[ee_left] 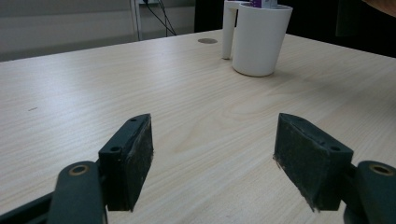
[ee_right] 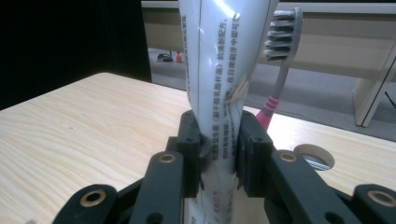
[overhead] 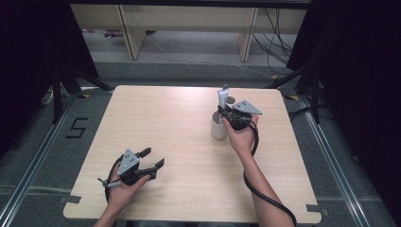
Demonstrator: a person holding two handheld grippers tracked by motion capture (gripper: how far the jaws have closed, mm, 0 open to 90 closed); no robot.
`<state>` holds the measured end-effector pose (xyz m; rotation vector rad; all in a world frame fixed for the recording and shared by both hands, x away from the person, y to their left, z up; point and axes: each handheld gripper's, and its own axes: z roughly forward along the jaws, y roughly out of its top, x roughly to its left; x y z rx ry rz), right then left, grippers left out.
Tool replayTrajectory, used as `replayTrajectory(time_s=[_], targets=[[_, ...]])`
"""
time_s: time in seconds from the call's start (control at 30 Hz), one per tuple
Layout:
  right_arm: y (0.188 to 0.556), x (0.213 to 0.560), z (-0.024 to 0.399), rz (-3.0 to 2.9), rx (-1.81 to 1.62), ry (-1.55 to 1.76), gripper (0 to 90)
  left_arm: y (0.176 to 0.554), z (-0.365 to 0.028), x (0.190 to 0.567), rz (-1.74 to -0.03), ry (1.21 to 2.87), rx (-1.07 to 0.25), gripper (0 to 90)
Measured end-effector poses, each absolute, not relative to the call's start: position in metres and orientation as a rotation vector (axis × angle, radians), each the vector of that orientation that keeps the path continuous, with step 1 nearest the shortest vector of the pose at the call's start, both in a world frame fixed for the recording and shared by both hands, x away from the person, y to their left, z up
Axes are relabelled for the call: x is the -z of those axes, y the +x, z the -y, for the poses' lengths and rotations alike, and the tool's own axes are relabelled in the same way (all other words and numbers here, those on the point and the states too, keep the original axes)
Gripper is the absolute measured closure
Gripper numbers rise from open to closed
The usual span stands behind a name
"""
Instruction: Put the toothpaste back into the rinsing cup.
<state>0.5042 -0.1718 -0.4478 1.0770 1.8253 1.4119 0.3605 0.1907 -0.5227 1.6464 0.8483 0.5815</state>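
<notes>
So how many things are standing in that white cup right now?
2: a toothpaste tube, clamped by the right hand-held gripper, and a toothbrush behind it. The cup could hide more.

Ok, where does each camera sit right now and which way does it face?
High view: above the near table edge, looking forward and down; both forearms, left claw, right claw.
Left gripper view: low on the left claw, facing the white cup; open jaws.
Right gripper view: on the right claw, clamped on the toothpaste tube, toothbrush behind.
Shared: cup in high and left views.
</notes>
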Motion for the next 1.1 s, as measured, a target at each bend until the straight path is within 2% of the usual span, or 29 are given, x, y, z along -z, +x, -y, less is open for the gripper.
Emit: replayTrajectory(time_s=[1.1], targets=[[0.506,0.46,0.173,-1.849,-1.399,1.093,74.1,0.36,-0.191,0.523,-0.847,1.646,-0.581,27.9]])
